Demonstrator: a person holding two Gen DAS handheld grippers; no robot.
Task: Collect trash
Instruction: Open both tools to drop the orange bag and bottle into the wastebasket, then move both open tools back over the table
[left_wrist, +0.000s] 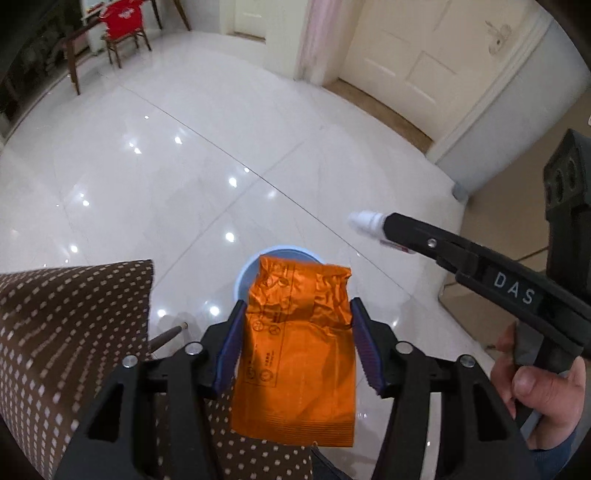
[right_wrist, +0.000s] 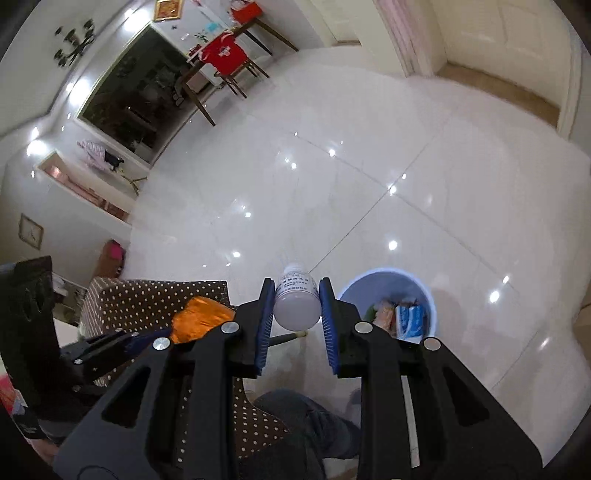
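My left gripper (left_wrist: 297, 325) is shut on an orange foil wrapper (left_wrist: 295, 350) and holds it in the air over the near rim of a light blue trash bin (left_wrist: 255, 271) on the floor. My right gripper (right_wrist: 297, 306) is shut on a small white plastic bottle (right_wrist: 297, 302) and holds it just left of the bin (right_wrist: 349, 291), which has several wrappers inside. In the left wrist view the right gripper (left_wrist: 388, 221) reaches in from the right with the bottle's white cap (left_wrist: 365, 219) sticking out. The orange wrapper also shows in the right wrist view (right_wrist: 201, 319).
A brown cushion with white dots (left_wrist: 66, 339) lies at the left, next to a thin wooden stick (left_wrist: 168, 334). The glossy white tile floor (left_wrist: 184, 166) spreads ahead. A wooden chair with a red shirt (left_wrist: 123, 22) and a table stand far back. A white door (left_wrist: 424, 55) is at the right.
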